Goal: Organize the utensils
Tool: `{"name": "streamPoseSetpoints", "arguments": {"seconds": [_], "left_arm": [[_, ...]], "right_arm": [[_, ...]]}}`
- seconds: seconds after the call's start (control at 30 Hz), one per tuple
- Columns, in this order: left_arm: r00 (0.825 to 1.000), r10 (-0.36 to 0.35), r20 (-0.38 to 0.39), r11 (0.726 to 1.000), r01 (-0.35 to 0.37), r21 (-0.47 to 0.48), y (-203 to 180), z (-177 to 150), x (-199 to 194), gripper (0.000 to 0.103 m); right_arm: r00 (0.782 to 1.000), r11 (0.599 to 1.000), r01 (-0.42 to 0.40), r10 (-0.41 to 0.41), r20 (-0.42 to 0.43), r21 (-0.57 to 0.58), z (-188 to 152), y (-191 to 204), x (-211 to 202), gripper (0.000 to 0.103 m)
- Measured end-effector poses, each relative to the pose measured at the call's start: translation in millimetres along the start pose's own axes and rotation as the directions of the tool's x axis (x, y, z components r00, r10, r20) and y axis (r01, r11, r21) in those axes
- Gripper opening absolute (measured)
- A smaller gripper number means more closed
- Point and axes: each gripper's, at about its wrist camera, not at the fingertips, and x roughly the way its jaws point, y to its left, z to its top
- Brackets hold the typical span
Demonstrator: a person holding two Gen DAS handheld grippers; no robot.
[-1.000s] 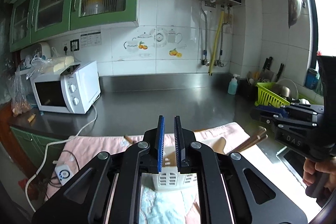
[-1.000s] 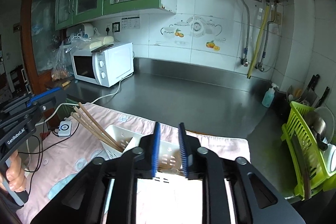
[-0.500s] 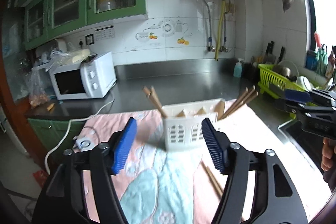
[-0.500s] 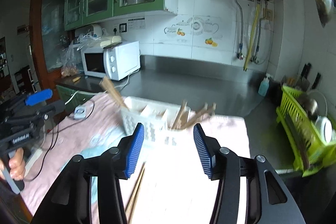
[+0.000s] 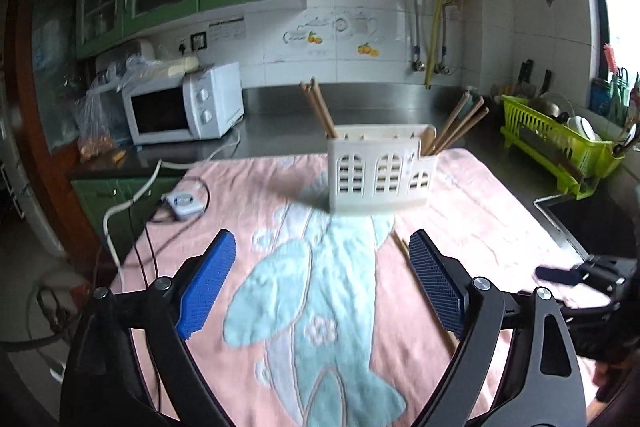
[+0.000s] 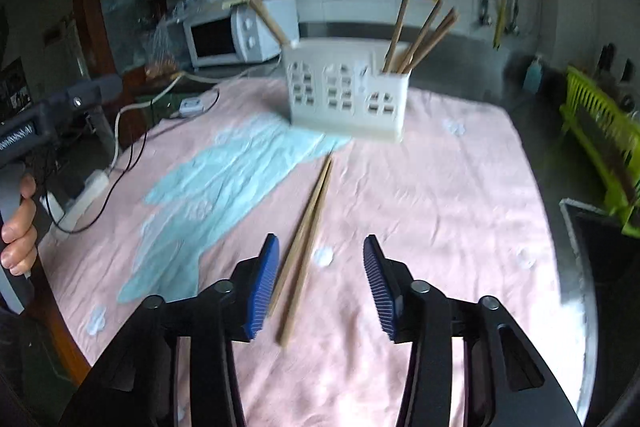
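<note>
A white utensil caddy [image 5: 380, 169] stands on a pink towel [image 5: 480, 211]; it also shows in the right wrist view [image 6: 346, 95]. Wooden chopsticks stick up from its left end [image 5: 318, 109] and right end [image 5: 460, 127]. A loose pair of chopsticks [image 6: 306, 239] lies flat on the towel in front of the caddy, partly seen in the left wrist view [image 5: 400, 247]. My left gripper [image 5: 320, 283] is open and empty above the towel. My right gripper [image 6: 320, 283] is open and empty, with the loose pair's near end just inside its left finger.
A white microwave [image 5: 184, 107] and a cable with an adapter [image 5: 182, 201] are at the left. A green dish rack [image 5: 560, 147] and a sink [image 5: 592, 219] are at the right. The steel counter [image 5: 280, 123] runs behind the towel.
Both grippers have opened and pulled back from the caddy, lower over the towel. The loose pair of chopsticks now lies between the right gripper's fingers.
</note>
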Motion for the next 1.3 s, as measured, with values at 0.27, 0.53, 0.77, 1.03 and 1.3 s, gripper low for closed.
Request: {"name": "streamPoseSetpoints", "arguments": {"seconds": [0.27, 0.53, 0.77, 1.03, 1.3], "left_arm": [[0.997, 0.066, -0.044, 0.998, -0.065, 0.007, 12, -30, 3, 0.089], [0.994, 0.081, -0.069, 0.996, -0.083, -0.018, 27, -42, 5, 0.091], [0.994, 0.081, -0.075, 0.997, -0.082, -0.011, 28, -48, 8, 0.092], [0.992, 0.048, -0.115, 0.999, -0.048, -0.001, 16, -58, 18, 0.092], [0.982, -0.024, -0.187, 1.000, 0.023, -0.006, -10, -67, 42, 0.086]], "right_arm": [[0.994, 0.999, -0.028, 0.030, -0.104, 0.021, -16, 4, 47, 0.023], [0.985, 0.997, -0.038, 0.050, -0.167, 0.072, -14, 4, 82, 0.012], [0.980, 0.996, -0.023, 0.039, -0.194, 0.084, -14, 5, 99, 0.009], [0.983, 0.996, 0.011, 0.005, -0.183, 0.088, -15, 1, 94, 0.007], [0.984, 0.989, 0.042, -0.017, -0.175, 0.139, -23, -22, 79, 0.007]]}}
